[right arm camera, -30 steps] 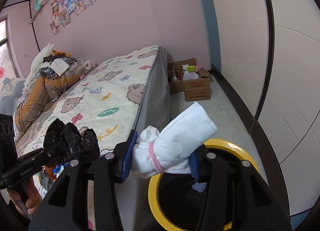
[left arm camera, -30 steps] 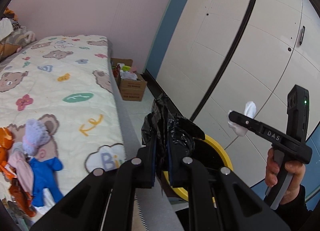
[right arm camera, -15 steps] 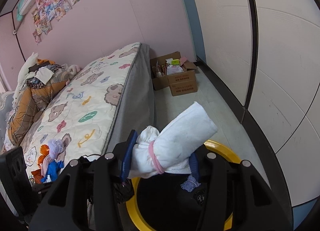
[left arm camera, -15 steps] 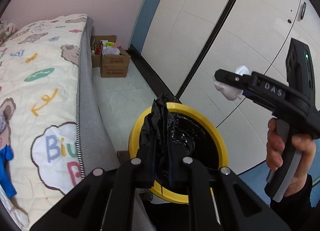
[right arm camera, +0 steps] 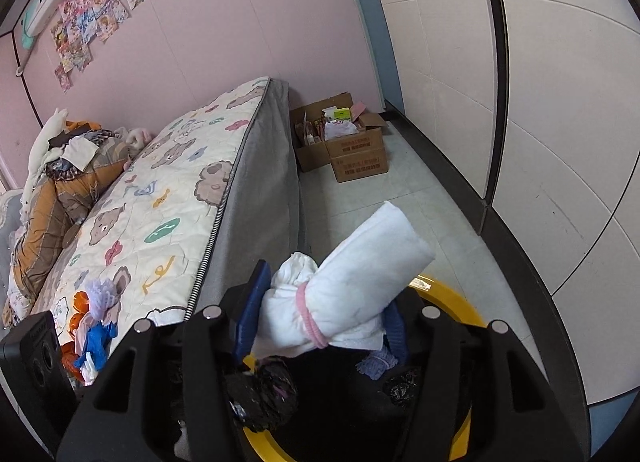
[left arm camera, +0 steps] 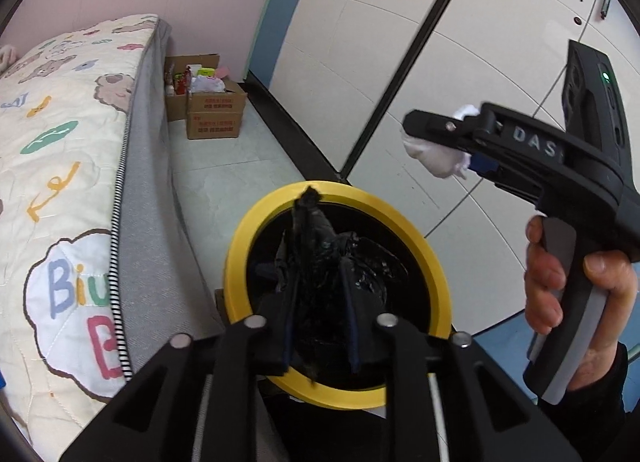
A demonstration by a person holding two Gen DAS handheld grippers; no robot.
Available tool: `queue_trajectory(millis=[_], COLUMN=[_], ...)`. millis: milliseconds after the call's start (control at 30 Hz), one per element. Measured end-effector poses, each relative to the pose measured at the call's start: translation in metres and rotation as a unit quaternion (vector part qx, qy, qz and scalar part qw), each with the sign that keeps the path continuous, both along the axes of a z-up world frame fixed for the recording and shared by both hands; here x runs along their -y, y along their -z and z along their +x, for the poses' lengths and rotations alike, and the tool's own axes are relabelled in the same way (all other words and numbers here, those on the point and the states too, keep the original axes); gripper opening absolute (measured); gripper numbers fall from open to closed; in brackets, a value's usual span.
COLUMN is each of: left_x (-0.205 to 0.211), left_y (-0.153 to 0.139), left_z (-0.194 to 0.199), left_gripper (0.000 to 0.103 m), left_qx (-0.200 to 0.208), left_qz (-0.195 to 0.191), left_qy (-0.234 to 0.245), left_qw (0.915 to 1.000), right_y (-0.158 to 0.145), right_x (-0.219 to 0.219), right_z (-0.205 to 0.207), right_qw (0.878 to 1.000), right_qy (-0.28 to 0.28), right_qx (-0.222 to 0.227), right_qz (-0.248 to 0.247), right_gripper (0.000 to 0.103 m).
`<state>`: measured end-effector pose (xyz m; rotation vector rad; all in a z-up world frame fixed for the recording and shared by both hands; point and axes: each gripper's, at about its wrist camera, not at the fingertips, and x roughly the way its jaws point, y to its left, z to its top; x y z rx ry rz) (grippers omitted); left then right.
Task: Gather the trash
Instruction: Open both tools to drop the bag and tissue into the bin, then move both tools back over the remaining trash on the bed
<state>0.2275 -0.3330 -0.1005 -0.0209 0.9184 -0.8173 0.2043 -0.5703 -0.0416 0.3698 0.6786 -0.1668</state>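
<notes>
A round bin with a yellow rim [left arm camera: 240, 262] and black liner stands on the floor beside the bed. My left gripper [left arm camera: 318, 342] is shut on a crumpled black plastic bag [left arm camera: 320, 246] and holds it over the bin's mouth. My right gripper [right arm camera: 320, 318] is shut on a white rolled bundle [right arm camera: 360, 278] tied with a pink band, held above the bin's rim [right arm camera: 460, 298]. The right gripper also shows in the left wrist view [left arm camera: 436, 142], up and to the right of the bin. The black bag [right arm camera: 264, 390] shows low in the right wrist view.
A bed with a bear-print quilt [left arm camera: 60, 134] runs along the left; small toys [right arm camera: 96, 322] lie on it. Open cardboard boxes [left arm camera: 208, 110] sit on the floor by the far wall. White panelled doors [left arm camera: 460, 42] close the right side.
My left gripper has swung from the bed's edge to over the bin and lowered the black bag toward its mouth. My right gripper has stayed above the bin with the white bundle.
</notes>
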Motion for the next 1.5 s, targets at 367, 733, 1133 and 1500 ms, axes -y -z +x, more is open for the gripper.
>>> queue_trajectory(millis=[367,733,1133,1500], left_x=[-0.01,-0.069,-0.161,-0.27], left_y=[-0.006,-0.038,-0.068,-0.066], left_z=[-0.011,-0.015,-0.011,0.002], left_gripper=[0.058,0.082,0.091,0.092], left_qx=[0.009,0.056,0.094,0.09], left_qz=[-0.012,-0.024,-0.032,-0.03], left_qy=[-0.003,-0.073,-0.163,-0.264], left_qw=[0.9999,0.9955,0.9816,0.9597], right_y=[-0.002,-0.025,-0.054,-0.069], right_x=[0.008,-0.02,-0.106,-0.18], right_z=[-0.008,-0.031,-0.028,-0.018], right_qw=[1.0,0.999,0.994,0.985], right_qy=[0.027,0.002,-0.081,-0.149], right_qx=[-0.002,0.041,0.075,0.086], right_qz=[0.01,-0.011,-0.017,-0.017], right_gripper=[0.062,0.063,0.073,0.084])
